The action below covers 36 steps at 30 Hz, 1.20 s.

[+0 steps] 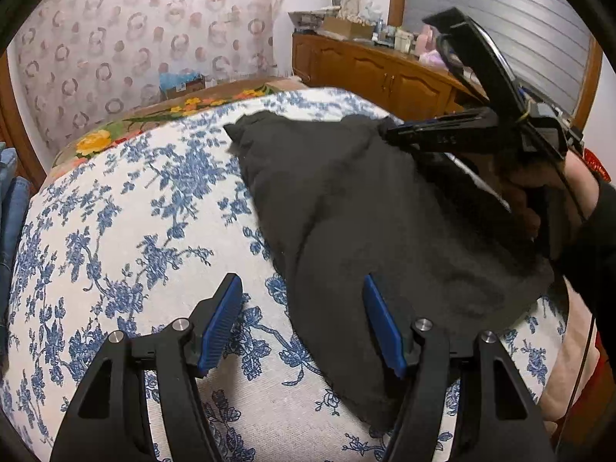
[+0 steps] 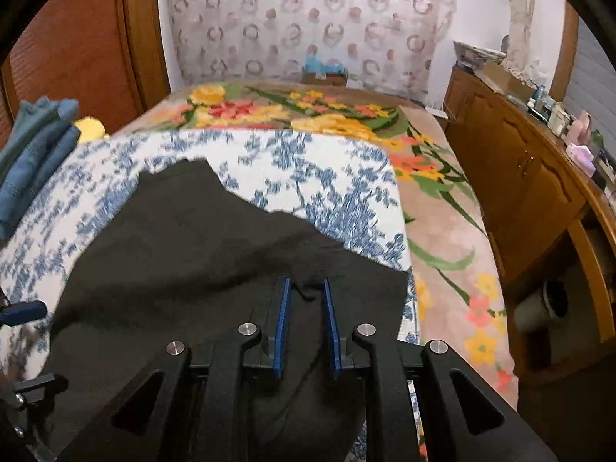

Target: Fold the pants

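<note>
Bed [image 2: 454, 254]: fills most of both views, carries a floral blanket in yellow, red and green, with a white cloth printed in blue flowers [image 1: 127, 208] spread over its near part.

Patterned curtain [image 2: 308, 19]: hangs behind the bed at 12 o'clock in both views.

Wooden cabinet [image 2: 512, 177]: at 3 o'clock in the right wrist view, small clutter on top, too small to identify.

Black pants [image 1: 369, 223]: lie on the blue-flowered cloth, bunched into a broad dark mass. Left wrist view: they run from centre toward 4 o'clock, near edge reaching 6 o'clock beside the tool's right finger. Right wrist view: they cover the lower centre, far edge jagged toward 11 o'clock.

Blue denim pile [image 2: 34, 154]: at 9 o'clock in the right wrist view, at the bed's left edge, apart from the pants.

Right tool [image 2: 306, 327]: fingers set narrow, black pants fabric bunched up between the blue pads [image 2: 283, 327] and touching both. Left wrist view shows the same tool [image 1: 389, 133] at 2 o'clock, tips pinched on the far upper corner of the pants, the person's hand [image 1: 550, 192] on the handle.

Left tool [image 1: 304, 323]: fingers spread wide, nothing between them. It sits over the cloth at 6 o'clock, right pad over the pants' near edge, contact not determinable
</note>
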Available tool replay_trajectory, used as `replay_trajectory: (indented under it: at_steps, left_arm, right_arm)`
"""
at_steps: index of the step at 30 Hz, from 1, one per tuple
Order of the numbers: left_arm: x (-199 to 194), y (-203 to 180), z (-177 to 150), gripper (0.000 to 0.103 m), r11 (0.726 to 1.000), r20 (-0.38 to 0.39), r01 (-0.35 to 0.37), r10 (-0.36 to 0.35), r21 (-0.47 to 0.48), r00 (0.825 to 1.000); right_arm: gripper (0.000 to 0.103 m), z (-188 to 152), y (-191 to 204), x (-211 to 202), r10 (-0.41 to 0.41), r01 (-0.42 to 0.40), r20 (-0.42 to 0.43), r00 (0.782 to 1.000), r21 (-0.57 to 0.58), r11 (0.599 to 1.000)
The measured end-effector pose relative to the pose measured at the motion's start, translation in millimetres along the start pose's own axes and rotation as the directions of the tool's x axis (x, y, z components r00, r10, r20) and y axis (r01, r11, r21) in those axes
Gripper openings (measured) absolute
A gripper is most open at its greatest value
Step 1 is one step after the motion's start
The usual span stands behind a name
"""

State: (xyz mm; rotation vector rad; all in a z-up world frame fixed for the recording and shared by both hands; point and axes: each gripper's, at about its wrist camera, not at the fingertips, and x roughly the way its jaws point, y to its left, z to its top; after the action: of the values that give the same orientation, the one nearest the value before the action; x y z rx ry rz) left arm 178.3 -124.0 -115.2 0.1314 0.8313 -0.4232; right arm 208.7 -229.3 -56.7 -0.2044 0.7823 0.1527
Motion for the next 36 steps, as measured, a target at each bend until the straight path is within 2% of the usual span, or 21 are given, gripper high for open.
replay_trajectory:
  at_steps: [3, 5, 7, 11, 13, 15, 18, 22, 25, 27, 28, 29, 30, 34, 36]
  left_arm:
    - [5, -1, 0, 0.066, 1.0, -0.023, -0.001, 0.001, 0.004, 1.0]
    - [6, 1, 1, 0.066, 1.0, -0.026, 0.004, -0.004, 0.001, 1.0]
    - [6, 2, 1, 0.068, 1.0, -0.027, 0.006, -0.006, -0.004, 1.0]
    - [6, 0, 0, 0.07, 1.0, -0.03, 0.0, 0.0, 0.002, 1.0]
    - [8, 1, 1, 0.077, 1.0, -0.035, -0.002, 0.002, 0.0, 0.999]
    - [10, 0, 1, 0.079, 1.0, -0.039, -0.006, 0.006, 0.006, 0.999]
    - [10, -1, 1, 0.08, 1.0, -0.041, -0.007, 0.008, 0.007, 0.999]
    - [11, -2, 2, 0.081, 1.0, -0.042, -0.008, 0.008, 0.006, 0.999]
    - [11, -2, 2, 0.081, 1.0, -0.042, -0.008, 0.009, 0.006, 0.999]
    - [11, -2, 2, 0.081, 1.0, -0.042, -0.009, 0.009, 0.007, 0.999]
    - [10, -2, 2, 0.081, 1.0, -0.042, -0.009, 0.009, 0.007, 0.999]
    - [10, -2, 2, 0.081, 1.0, -0.042, -0.009, 0.009, 0.007, 0.999]
    - [10, -2, 2, 0.081, 1.0, -0.042, -0.008, 0.009, 0.006, 0.999]
    - [10, -2, 2, 0.081, 1.0, -0.042, -0.008, 0.008, 0.006, 0.999]
    - [10, -2, 1, 0.081, 1.0, -0.042, -0.008, 0.009, 0.006, 0.999]
  right_arm:
    - [0.018, 0, -6, -2, -0.072, 0.072, -0.007, 0.997, -0.012, 0.997]
    - [0.018, 2, -17, -9, -0.135, 0.135, 0.007, 0.991, 0.033, 0.99]
    - [0.018, 1, -32, -18, -0.16, 0.158, 0.029, 0.987, 0.082, 0.984]
    - [0.018, -3, -55, -27, -0.127, 0.12, 0.04, 0.991, 0.149, 0.982]
    - [0.018, -4, -57, -30, -0.103, 0.093, 0.055, 0.993, 0.154, 0.984]
    - [0.018, -5, -52, -32, -0.059, 0.046, 0.08, 0.995, 0.156, 0.987]
    - [0.018, -8, -47, -30, 0.004, -0.018, 0.099, 0.995, 0.141, 0.99]
    - [0.018, -10, -35, -22, 0.025, -0.032, 0.084, 0.996, 0.083, 0.996]
    - [0.018, -11, -26, -11, 0.008, -0.009, 0.039, 0.999, 0.024, 1.0]
    - [0.017, -14, -26, -5, -0.055, 0.056, 0.007, 0.998, -0.018, 0.998]
    - [0.017, -15, -29, -5, -0.059, 0.059, 0.007, 0.998, -0.019, 0.998]
    - [0.007, -16, -32, -6, -0.053, 0.053, 0.011, 0.999, -0.014, 0.998]
    - [0.004, -17, -36, -7, -0.065, 0.065, 0.01, 0.998, -0.01, 0.998]
    - [0.003, -19, -63, -12, -0.091, 0.09, 0.02, 0.996, 0.078, 0.993]
    - [0.003, -20, -74, -14, -0.147, 0.142, 0.031, 0.989, 0.121, 0.982]
